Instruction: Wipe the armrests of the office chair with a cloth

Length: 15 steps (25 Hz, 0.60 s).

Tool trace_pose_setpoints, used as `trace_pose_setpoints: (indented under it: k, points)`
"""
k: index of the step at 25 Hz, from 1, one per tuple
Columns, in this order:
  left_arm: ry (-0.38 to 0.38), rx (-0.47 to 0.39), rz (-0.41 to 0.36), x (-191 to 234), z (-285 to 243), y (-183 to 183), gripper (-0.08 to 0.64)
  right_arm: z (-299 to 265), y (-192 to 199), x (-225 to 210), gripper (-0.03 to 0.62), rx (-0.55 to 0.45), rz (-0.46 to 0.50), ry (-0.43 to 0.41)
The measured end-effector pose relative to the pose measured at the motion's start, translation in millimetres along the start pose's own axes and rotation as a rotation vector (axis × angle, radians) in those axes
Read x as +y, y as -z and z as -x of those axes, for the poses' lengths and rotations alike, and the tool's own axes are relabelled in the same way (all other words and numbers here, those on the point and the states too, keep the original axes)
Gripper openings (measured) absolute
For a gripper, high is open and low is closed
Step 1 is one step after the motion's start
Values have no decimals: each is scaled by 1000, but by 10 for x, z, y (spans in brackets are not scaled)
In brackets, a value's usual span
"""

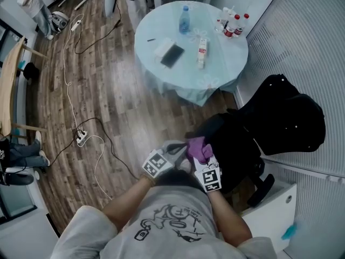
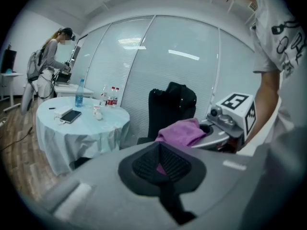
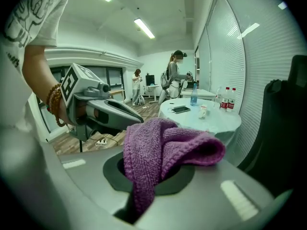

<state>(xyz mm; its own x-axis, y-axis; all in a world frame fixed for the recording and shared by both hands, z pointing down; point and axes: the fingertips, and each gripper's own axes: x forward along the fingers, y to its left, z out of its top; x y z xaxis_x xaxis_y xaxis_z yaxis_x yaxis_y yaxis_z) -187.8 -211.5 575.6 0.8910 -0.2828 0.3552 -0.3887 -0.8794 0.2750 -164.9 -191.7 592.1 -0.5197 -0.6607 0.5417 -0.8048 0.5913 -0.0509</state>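
Right gripper view, right gripper (image 3: 154,175) clamping purple cloth (image 3: 165,145)

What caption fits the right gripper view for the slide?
Right gripper shut on a purple cloth, left gripper close beside it, round table behind.

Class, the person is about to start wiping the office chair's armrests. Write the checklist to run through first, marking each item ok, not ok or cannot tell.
1. Cloth gripped by the right gripper: ok. The purple cloth is pinched between its jaws and drapes over them.
2. Left gripper free of the cloth: not ok. Its jaws are nearly together with a sliver of purple between them.
3. Office chair close by: ok. It stands right beside both grippers.
4. Armrest clearly located: cannot tell. The chair reads as one dark mass.
5. Cloth on an armrest: not ok. It is held in the air.
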Motion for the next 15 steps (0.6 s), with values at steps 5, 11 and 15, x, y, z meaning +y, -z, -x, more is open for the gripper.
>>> trace_pose_setpoints:
  k: [5,11,15]
  points:
    - [-6,49,45,142,-137,253,2,-212,351,-79,29,72,-38,7]
    - [3,100,52,165,-264,401,2,-520,822,-97,29,211,-65,-25]
    - [12,102,64,159,-273,406,2,-607,1016,-88,29,255,-98,-48]
